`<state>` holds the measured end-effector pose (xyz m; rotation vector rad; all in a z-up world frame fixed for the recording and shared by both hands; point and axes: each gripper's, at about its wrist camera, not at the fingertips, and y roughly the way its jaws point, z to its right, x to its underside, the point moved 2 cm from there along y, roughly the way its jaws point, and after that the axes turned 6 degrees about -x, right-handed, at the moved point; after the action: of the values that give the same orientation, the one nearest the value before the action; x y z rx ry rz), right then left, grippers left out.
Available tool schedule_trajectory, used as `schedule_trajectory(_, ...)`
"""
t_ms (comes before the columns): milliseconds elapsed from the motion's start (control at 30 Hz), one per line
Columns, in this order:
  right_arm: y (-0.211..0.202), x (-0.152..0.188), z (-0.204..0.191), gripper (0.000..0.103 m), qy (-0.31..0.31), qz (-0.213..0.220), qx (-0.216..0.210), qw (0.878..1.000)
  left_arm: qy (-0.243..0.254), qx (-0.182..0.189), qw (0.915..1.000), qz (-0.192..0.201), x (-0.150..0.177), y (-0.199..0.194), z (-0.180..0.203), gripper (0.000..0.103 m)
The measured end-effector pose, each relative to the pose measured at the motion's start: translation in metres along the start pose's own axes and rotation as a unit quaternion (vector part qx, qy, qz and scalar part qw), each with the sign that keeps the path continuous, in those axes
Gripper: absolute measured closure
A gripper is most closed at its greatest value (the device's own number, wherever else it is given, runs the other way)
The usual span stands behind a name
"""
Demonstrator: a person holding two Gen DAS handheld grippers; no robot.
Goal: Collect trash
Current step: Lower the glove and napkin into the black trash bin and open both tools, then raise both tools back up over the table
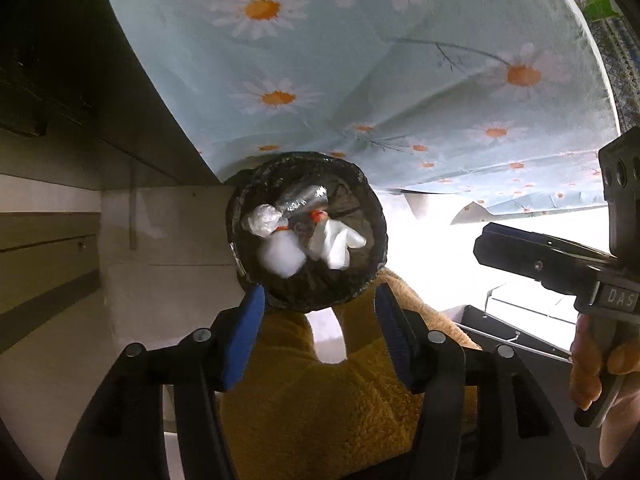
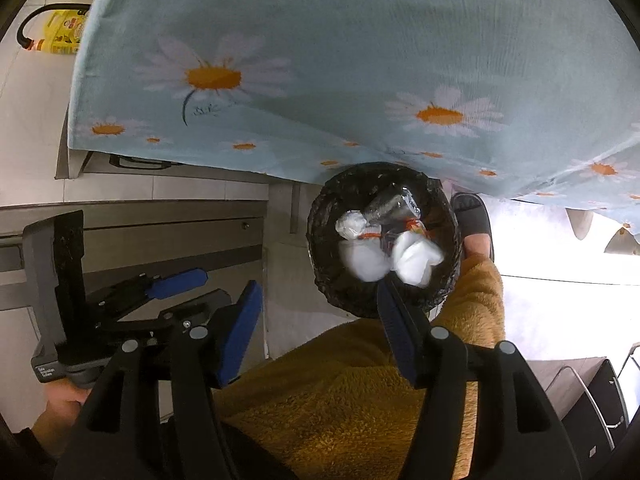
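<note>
A black round waste bin (image 1: 374, 216) stands on the floor below the table edge; it also shows in the right wrist view (image 2: 320, 240). Inside lie crumpled white tissues (image 1: 336, 246), a white wad (image 1: 262, 220) and a clear plastic bottle (image 1: 302, 198); the right wrist view shows the tissues (image 2: 416, 260) and the bottle (image 2: 394, 204) too. My left gripper (image 1: 320, 328) is open and empty, above the bin's near rim. My right gripper (image 2: 318, 328) is open and empty, just short of the bin; it also shows at the right of the left wrist view (image 1: 520, 260).
A table with a light blue daisy cloth (image 1: 360, 60) overhangs the bin. The person's mustard fleece trouser leg (image 1: 340, 400) and sandalled foot (image 2: 474, 224) are beside the bin. A yellow bottle (image 2: 64, 28) stands on the tiled floor far left. Dark cabinets (image 1: 48, 260) line the left.
</note>
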<state>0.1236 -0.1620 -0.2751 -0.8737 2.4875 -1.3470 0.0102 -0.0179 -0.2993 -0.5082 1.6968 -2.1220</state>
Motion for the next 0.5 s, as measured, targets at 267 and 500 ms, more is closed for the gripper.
schedule_trajectory(267, -0.008, 0.002, -0.001, 0.041, 0.015, 0.013, -0.006, 1.000, -0.010, 0.008, 0.9999, 0.012, -0.001, -0.013, -0.006, 0.048)
schedule_trajectory(500, -0.037, 0.005, -0.033, 0.037, -0.022, 0.038, -0.018, 0.999, 0.012, 0.013, 0.9988, 0.046, 0.004, -0.050, -0.002, 0.048)
